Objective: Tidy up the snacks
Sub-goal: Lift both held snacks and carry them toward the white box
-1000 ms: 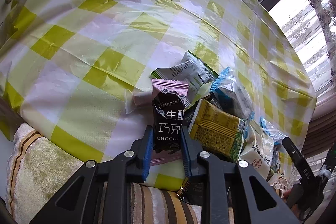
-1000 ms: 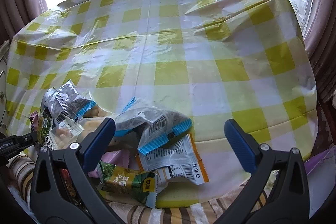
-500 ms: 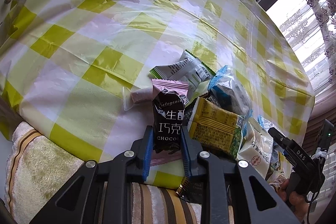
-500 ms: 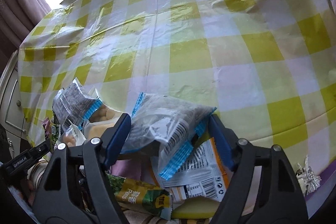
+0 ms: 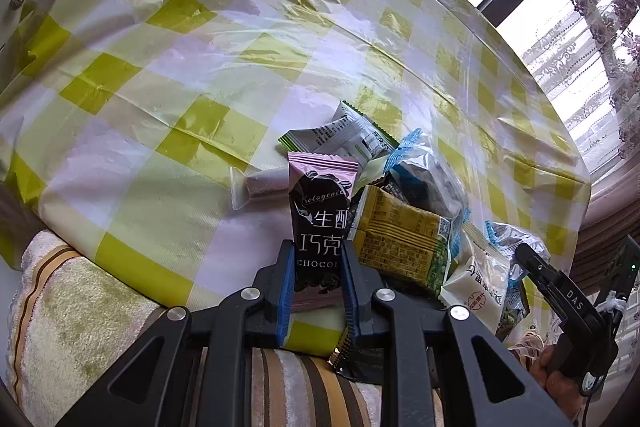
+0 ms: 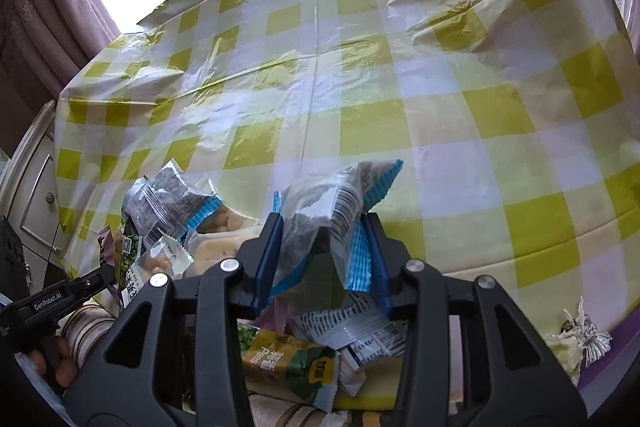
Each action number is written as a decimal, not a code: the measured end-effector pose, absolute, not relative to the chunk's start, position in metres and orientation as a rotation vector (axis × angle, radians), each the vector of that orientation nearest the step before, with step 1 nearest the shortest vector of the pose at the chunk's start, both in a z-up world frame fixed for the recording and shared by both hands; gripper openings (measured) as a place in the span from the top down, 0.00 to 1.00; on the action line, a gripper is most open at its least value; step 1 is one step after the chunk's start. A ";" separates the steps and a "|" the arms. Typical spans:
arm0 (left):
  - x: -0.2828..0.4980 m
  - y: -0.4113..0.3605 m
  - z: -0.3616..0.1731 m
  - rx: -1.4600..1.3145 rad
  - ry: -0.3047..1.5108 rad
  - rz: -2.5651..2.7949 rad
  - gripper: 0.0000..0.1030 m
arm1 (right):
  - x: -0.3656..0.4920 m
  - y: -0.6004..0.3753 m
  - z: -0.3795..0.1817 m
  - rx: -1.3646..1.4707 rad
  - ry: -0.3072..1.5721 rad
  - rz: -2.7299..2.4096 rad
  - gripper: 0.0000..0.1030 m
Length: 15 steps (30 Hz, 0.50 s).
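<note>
Right gripper pinched a clear blue-edged packet w/ both pads, above a snack pile at the edge of the checked tablecloth.

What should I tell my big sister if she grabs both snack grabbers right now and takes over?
Left gripper: shut on the chocolate packet, held upright at the near table edge.
Right gripper: shut on the clear blue-edged packet, which is above the pile.
The other snacks sit heaped at the near edge of the checked tablecloth, among them the yellow pea packet.
Done: two packets gripped. Left: set both down apart from the heap, then sort the rest; nothing looks sorted yet.
</note>
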<state>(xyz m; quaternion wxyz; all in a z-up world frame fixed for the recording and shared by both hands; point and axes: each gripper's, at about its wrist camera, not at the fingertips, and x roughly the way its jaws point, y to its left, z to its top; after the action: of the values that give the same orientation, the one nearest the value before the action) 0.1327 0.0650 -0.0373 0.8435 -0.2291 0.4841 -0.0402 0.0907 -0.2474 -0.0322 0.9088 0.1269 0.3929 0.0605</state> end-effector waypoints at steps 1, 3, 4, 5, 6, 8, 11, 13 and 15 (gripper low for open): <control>0.133 0.065 -0.037 -0.483 1.020 -0.086 0.78 | 0.089 -0.246 -0.031 0.255 0.801 0.123 0.57; 0.131 0.066 -0.034 -0.480 1.006 -0.086 0.78 | 0.085 -0.246 -0.028 0.251 0.783 0.123 0.57; 0.129 0.065 -0.032 -0.477 0.993 -0.090 0.78 | 0.083 -0.247 -0.026 0.253 0.771 0.123 0.57; 0.126 0.064 -0.030 -0.472 0.981 -0.093 0.78 | 0.080 -0.248 -0.024 0.258 0.754 0.124 0.57; 0.124 0.063 -0.028 -0.465 0.969 -0.094 0.78 | 0.077 -0.249 -0.021 0.263 0.740 0.125 0.57; 0.122 0.062 -0.023 -0.454 0.947 -0.096 0.78 | 0.070 -0.251 -0.015 0.265 0.706 0.120 0.57; 0.117 0.057 -0.011 -0.427 0.906 -0.094 0.78 | 0.060 -0.256 -0.010 0.267 0.677 0.107 0.57; 0.112 0.052 0.000 -0.400 0.874 -0.099 0.78 | 0.053 -0.261 -0.007 0.279 0.666 0.101 0.57; 0.107 0.046 0.010 -0.389 0.850 -0.117 0.78 | 0.045 -0.268 -0.005 0.290 0.658 0.092 0.57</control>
<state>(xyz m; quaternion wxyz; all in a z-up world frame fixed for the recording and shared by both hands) 0.1072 0.0464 0.0100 0.8912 -0.1872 0.4093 -0.0563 0.0449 -0.2682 -0.0046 0.9350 0.1420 0.3220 0.0450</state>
